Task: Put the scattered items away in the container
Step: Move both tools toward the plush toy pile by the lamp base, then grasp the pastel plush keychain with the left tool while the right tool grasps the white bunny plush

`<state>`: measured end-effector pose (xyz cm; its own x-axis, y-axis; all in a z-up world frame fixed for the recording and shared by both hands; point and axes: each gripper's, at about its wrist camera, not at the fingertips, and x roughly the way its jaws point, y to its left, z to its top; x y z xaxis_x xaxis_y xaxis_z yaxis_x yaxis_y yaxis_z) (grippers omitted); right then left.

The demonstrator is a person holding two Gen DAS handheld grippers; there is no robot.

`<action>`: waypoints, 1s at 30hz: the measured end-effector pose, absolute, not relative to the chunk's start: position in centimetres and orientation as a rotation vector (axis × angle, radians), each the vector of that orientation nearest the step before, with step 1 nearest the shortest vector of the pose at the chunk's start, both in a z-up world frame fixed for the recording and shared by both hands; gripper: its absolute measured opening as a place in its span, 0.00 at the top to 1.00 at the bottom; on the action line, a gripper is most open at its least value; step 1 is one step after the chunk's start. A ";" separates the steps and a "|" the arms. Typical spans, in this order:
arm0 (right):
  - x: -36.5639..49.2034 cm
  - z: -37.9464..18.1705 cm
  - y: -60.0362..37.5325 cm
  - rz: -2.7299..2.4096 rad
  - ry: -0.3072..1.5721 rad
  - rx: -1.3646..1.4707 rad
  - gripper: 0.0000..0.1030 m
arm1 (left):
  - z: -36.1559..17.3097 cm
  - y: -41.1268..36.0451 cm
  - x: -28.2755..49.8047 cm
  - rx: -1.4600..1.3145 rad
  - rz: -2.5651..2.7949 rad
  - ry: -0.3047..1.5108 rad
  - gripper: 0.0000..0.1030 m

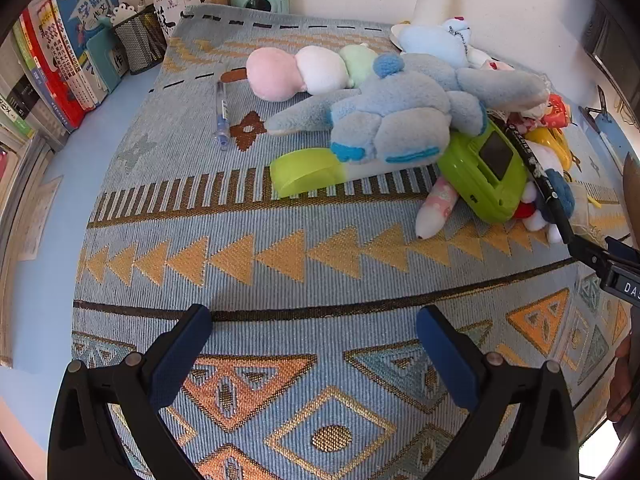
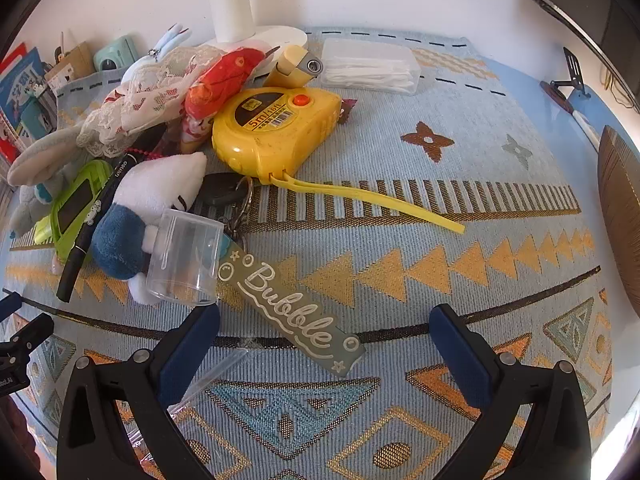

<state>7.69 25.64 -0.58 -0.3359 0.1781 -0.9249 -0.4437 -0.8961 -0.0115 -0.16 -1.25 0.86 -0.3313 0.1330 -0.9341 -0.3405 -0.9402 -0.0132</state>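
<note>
Here, both tools are seen with their jaws spread wide and nothing held between them. The left tool (image 1: 314, 346) is poised above a bare stretch of the patterned blue mat (image 1: 256, 240) that covers the tabletop, well short of the scattered items. Beyond it, a blue-grey plush (image 1: 394, 120) is sprawled over a lime-green handheld device (image 1: 486, 168), with a pink, white and green plush (image 1: 308, 70) lying just behind and a clear pen (image 1: 222, 114) set apart to the left. A pink patterned pen (image 1: 434, 208) is tucked partly under the green device, and a black pen (image 1: 538, 178) is laid across it. Books (image 1: 60, 56) and a mesh pen holder (image 1: 140, 42) are ranged along the left edge.

The right tool (image 2: 324, 340) is positioned over the mat with the "Bubble" key tag (image 2: 290, 314) lying between its blue pads, not gripped. The tag is linked by rings to a black car key (image 2: 222, 194). A clear plastic cup (image 2: 184, 258) is tipped on its side just beside the left pad, touching a white and blue plush (image 2: 148, 216). Farther back, a yellow tape measure (image 2: 276, 126) is found with its strap trailing right, near a red fabric toy (image 2: 224, 80) and a clear box of cotton swabs (image 2: 370, 66). A brown woven object at the right edge cannot be identified with certainty as the container.
</note>
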 end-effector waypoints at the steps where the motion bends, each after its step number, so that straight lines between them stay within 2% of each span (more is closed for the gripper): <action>1: 7.3 -0.6 25.8 2.255 0.347 -1.558 0.00 | 1.1 -1.6 -0.6 -1.620 2.337 0.244 0.00; 4: 6.9 -0.1 26.4 2.225 0.414 -1.640 0.02 | 3.5 -3.8 -2.5 -1.573 2.374 0.110 0.00; 6: 7.6 2.5 26.5 2.294 0.436 -1.565 0.05 | 6.0 -5.0 -4.1 -1.487 2.413 0.062 0.00; 8: 7.8 5.0 26.4 2.342 0.380 -1.498 0.05 | 8.0 -5.3 -5.9 -1.398 2.406 0.063 0.00; 10: 7.2 7.4 26.9 2.358 0.320 -1.439 0.05 | 9.4 -4.5 -7.9 -1.327 2.365 0.130 0.00; 14: 5.3 10.8 28.2 2.412 0.367 -1.392 0.05 | 10.4 -0.7 -11.7 -1.207 2.184 0.395 0.00; 17: 3.8 14.3 27.1 2.494 0.413 -1.360 0.05 | 9.1 1.2 -15.0 -1.219 2.018 0.451 0.00; 19: 1.9 15.6 26.7 2.553 0.523 -1.361 0.05 | 8.1 1.8 -16.7 -1.246 1.947 0.447 0.00; 23: -3.0 14.3 25.0 2.560 0.759 -1.431 0.05 | 6.4 2.9 -18.3 -1.266 1.890 0.477 0.00; 28: -7.7 11.4 22.4 2.480 0.784 -1.531 0.06 | 4.7 3.6 -17.6 -1.265 1.800 0.526 0.01; 30: -9.2 10.2 21.8 2.454 0.793 -1.559 0.09 | 3.9 3.9 -17.2 -1.262 1.780 0.561 0.01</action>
<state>-9.25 21.81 10.18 -0.4589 -0.1671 -0.8727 -0.3755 -0.8537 0.3609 -17.22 3.87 3.85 -0.1186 0.3856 -0.9150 -0.8407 -0.5293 -0.1141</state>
